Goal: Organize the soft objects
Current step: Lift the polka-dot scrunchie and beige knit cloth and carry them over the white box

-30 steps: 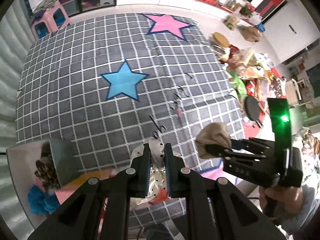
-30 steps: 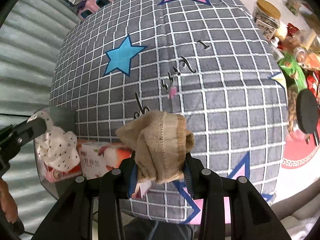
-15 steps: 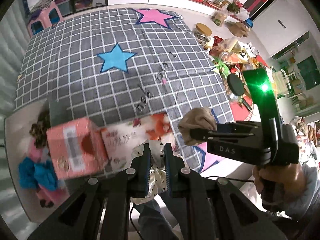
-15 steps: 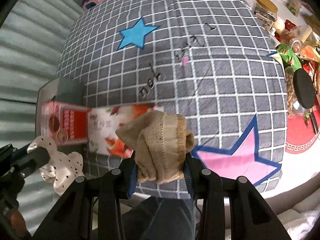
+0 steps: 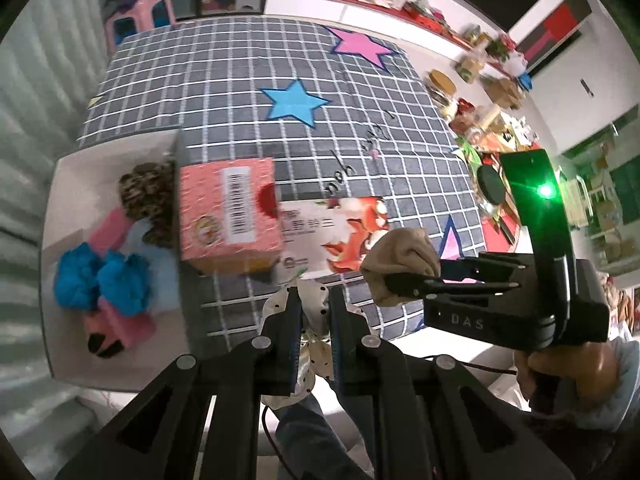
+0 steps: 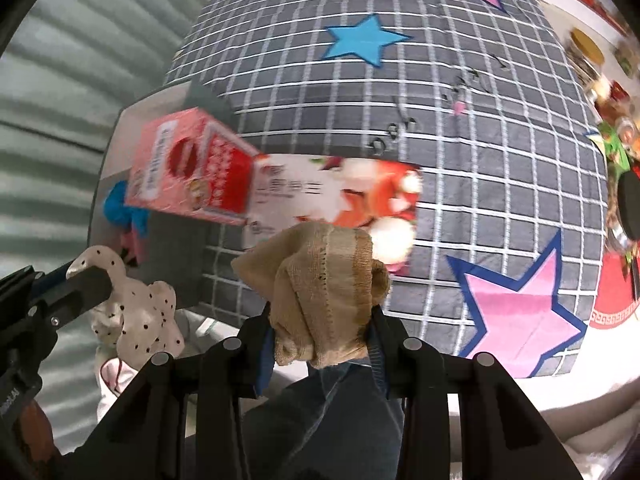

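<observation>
My left gripper [image 5: 312, 300] is shut on a white cloth with black dots [image 5: 314, 322], held off the near edge of the grid blanket; the cloth also shows in the right wrist view [image 6: 140, 312]. My right gripper [image 6: 322, 316] is shut on a bunched tan sock [image 6: 320, 276], which also shows in the left wrist view [image 5: 400, 260]. A grey storage bin [image 5: 72, 184] at the left holds blue cloths [image 5: 100, 276], a pink item [image 5: 120, 320] and a leopard-print piece [image 5: 148, 196].
A pink tissue box [image 5: 228, 212] stands at the bin's wall, beside a flat white and red pack [image 5: 332, 232]. The grey grid blanket [image 5: 240, 76] carries star patches. Clutter of jars and packets [image 5: 480, 120] lines its right side. A pink stool [image 5: 140, 16] stands far left.
Both grippers pulled back toward the blanket's near edge and swung left, bringing the bin's inside and the tissue box into fuller view. Both holds are unchanged.
</observation>
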A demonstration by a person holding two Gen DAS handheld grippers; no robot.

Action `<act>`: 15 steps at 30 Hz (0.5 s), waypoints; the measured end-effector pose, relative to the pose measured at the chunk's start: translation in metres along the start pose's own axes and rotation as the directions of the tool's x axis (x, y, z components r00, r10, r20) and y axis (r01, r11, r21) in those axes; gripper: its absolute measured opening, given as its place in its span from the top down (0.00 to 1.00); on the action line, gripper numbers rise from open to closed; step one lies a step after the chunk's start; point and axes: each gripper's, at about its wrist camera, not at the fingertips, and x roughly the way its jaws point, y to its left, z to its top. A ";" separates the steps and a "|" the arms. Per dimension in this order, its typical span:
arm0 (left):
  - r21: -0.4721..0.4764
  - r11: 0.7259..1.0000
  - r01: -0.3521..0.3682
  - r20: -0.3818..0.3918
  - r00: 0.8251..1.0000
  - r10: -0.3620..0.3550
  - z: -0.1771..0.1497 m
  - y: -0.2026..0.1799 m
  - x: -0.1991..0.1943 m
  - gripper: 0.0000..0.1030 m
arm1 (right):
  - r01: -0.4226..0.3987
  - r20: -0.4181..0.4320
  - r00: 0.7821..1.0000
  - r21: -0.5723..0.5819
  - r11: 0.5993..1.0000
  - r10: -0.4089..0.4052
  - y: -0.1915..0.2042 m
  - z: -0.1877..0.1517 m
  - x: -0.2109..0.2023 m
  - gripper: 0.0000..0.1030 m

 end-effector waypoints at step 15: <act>-0.198 0.978 -0.062 0.095 0.992 0.082 -0.034 0.063 -0.041 0.86 | -0.023 0.002 1.000 -0.205 0.979 0.024 0.086 0.004 0.002 0.61</act>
